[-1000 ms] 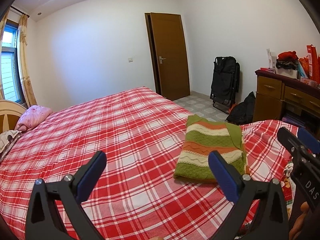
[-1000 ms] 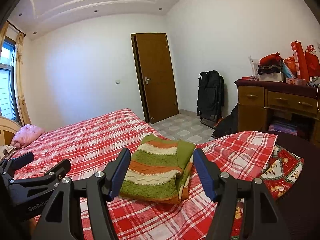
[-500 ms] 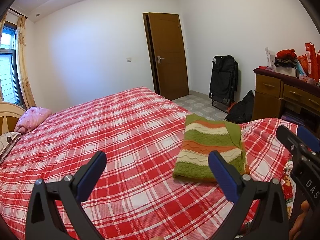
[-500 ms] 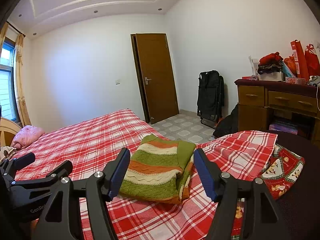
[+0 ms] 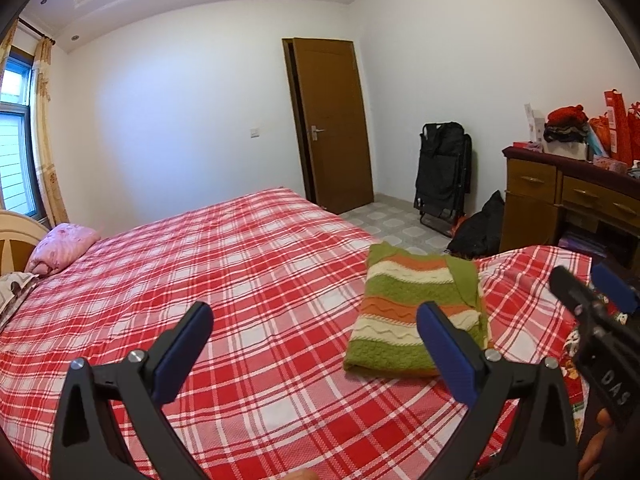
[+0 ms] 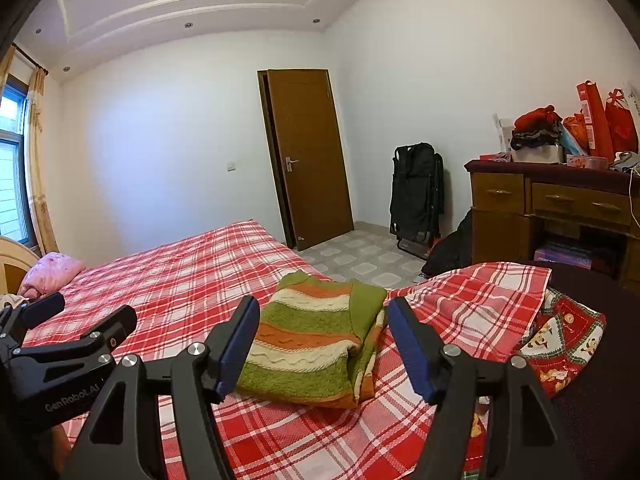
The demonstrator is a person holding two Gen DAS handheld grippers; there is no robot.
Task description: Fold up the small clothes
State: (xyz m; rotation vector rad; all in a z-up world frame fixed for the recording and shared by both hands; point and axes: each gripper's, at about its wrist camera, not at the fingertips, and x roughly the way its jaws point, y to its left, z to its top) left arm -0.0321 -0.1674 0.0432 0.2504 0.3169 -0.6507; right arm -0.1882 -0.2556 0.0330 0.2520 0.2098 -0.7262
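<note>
Sweater (image 6: 316, 344) lies folded near the bed's (image 5: 200, 280) foot edge, so I hold both grippers (image 5: 314, 340) (image 6: 320, 344) spread, empty, clear.

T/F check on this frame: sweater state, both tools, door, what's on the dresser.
1. The sweater lies folded on the bed. True.
2. The right tool is shut on the sweater. False: its jaws stand open and hold nothing.
3. The left tool is open and empty. True.
4. The door is white. False: it is brown wood.
5. The dresser top is bare. False: clothes and red bags sit on it.
</note>
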